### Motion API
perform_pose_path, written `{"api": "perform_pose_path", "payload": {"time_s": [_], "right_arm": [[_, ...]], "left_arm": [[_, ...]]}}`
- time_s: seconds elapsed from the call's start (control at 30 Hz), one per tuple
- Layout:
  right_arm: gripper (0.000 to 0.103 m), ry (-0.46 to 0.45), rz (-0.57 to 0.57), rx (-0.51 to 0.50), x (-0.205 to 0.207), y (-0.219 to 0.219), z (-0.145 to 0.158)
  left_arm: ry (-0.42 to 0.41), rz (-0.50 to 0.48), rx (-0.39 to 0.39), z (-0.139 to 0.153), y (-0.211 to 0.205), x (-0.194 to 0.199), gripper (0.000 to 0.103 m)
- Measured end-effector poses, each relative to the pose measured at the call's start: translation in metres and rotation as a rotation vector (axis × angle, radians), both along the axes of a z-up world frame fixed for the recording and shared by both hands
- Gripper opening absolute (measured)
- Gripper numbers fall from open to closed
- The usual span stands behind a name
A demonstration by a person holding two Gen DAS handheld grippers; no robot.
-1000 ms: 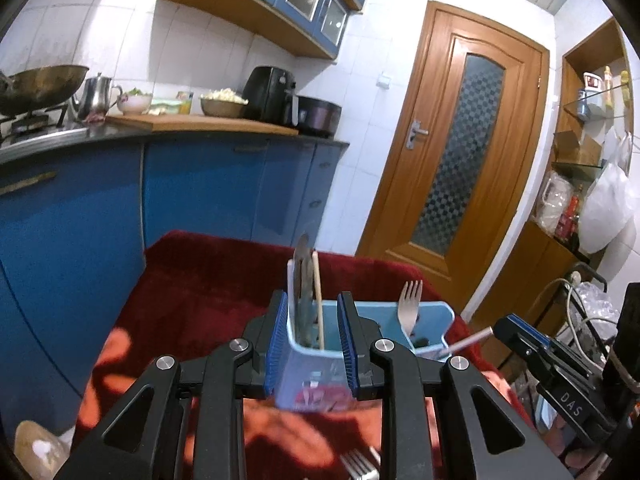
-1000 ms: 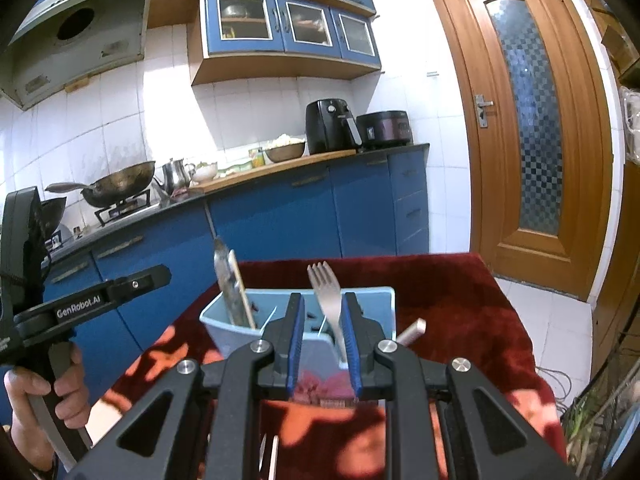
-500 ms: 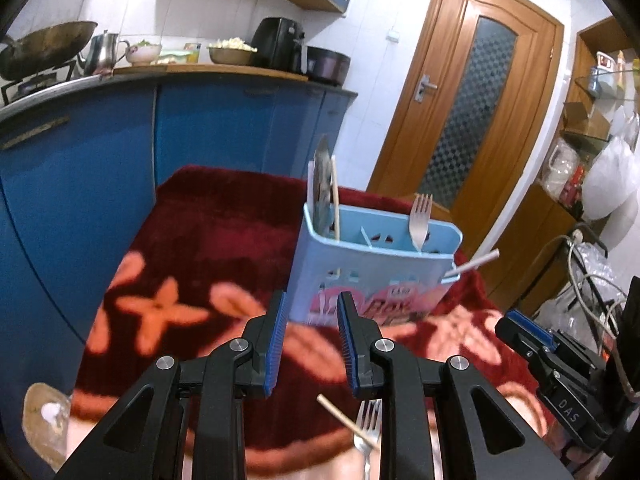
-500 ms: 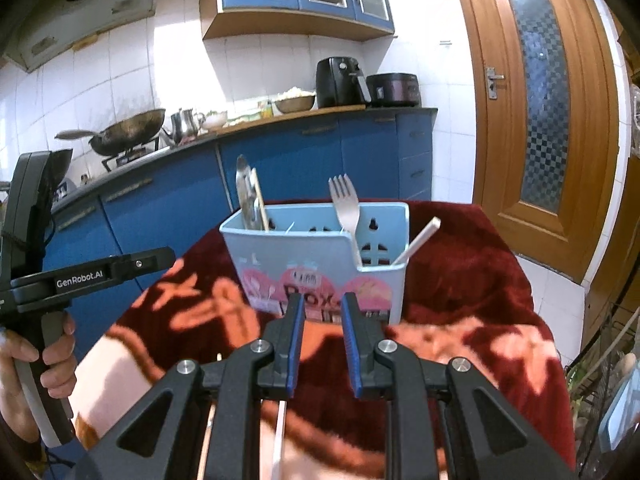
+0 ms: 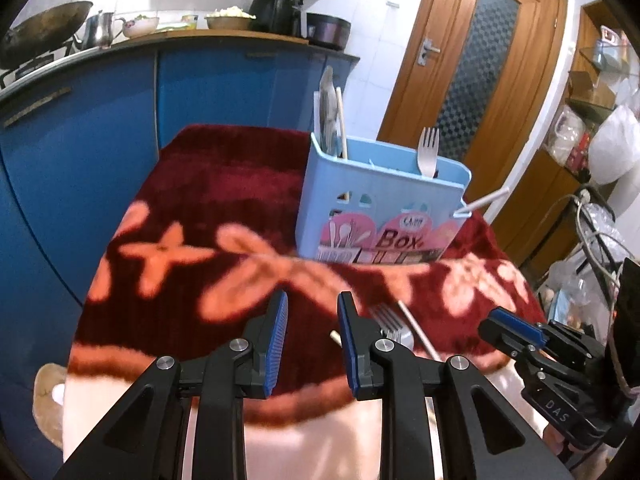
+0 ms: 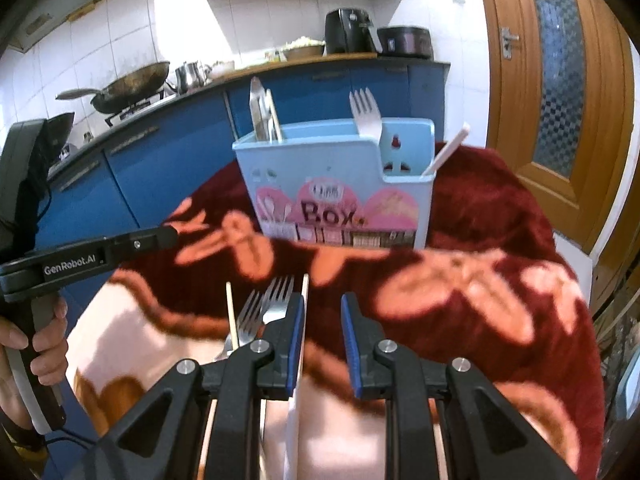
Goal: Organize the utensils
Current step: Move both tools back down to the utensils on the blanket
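Forks [image 6: 266, 308] beside chopstick [image 6: 231, 312] (right view clearer); left view glimpses tines.

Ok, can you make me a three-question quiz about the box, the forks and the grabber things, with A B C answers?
1. Where does the blue utensil box stand?
A. on the red blanket
B. on the kitchen counter
C. on the floor

2. How many forks lie on the blanket near the right hand-held gripper?
A. none
B. two
C. five

3. What is the left hand-held gripper holding?
A. a fork
B. the box
C. nothing

Answers: 1 A, the blanket shows all around its base. 2 B, two sets of tines lie side by side. 3 C, its jaws stand apart with only blanket between them.
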State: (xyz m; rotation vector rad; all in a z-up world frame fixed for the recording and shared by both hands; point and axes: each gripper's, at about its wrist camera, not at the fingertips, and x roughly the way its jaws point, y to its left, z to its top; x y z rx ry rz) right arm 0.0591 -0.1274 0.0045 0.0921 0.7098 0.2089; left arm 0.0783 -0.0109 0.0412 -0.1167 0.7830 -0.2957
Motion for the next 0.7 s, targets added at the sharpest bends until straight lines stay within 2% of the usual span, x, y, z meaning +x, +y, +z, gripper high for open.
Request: {"api": "perform_pose_path", "payload": {"time_s": [0.57, 0.7], "right_arm": [[0.021, 0.191, 0.056, 0.039, 0.014, 0.012, -0.034], [0.009, 0.191, 0.051, 0.043, 0.014, 0.01, -0.035]], "left_arm": [[0.072, -0.01, 0.008, -0.022, 0.003, -0.008, 0.026], [0.081, -0.022, 0.003, -0.023, 0.0, -0.009, 0.026]]}}
